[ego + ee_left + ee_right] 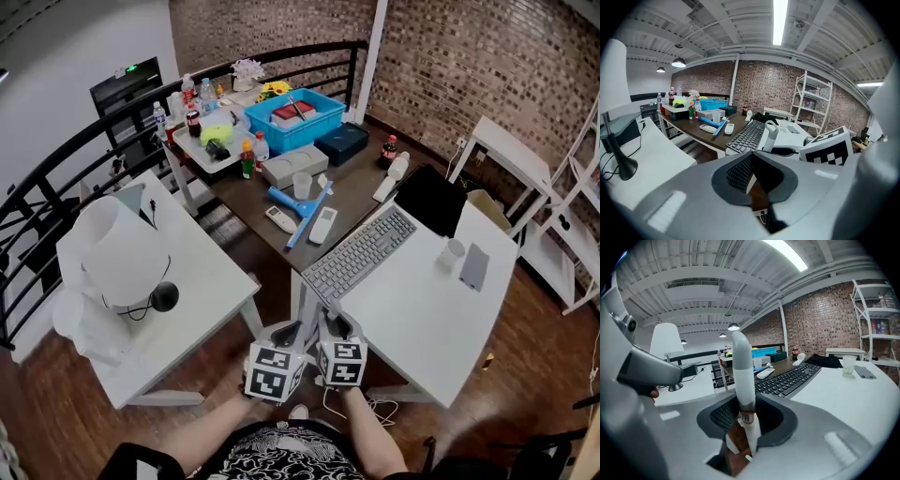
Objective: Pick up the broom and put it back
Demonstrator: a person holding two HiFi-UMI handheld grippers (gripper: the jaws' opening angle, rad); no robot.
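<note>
My right gripper (745, 420) is shut on the broom's white handle (742, 376), which stands upright between its jaws. The handle has a grey top and a small label just above the pads. The left gripper view shows the same handle (770, 136) with a hanging loop at its top, beside the right gripper's marker cube (825, 147). My left gripper (757, 180) is open, with only floor showing between its jaws. In the head view both grippers, left (286, 333) and right (336, 328), sit side by side near my body in the gap between two white tables. The broom's head is hidden.
A keyboard (359, 255) lies on the white table (441, 309) just ahead. The brown table (361, 187) behind holds a blue brush-like tool (302, 206), a remote (322, 225) and a blue crate (295, 117). On the left table stands a white lamp (117, 248). A black railing (56, 159) runs behind it.
</note>
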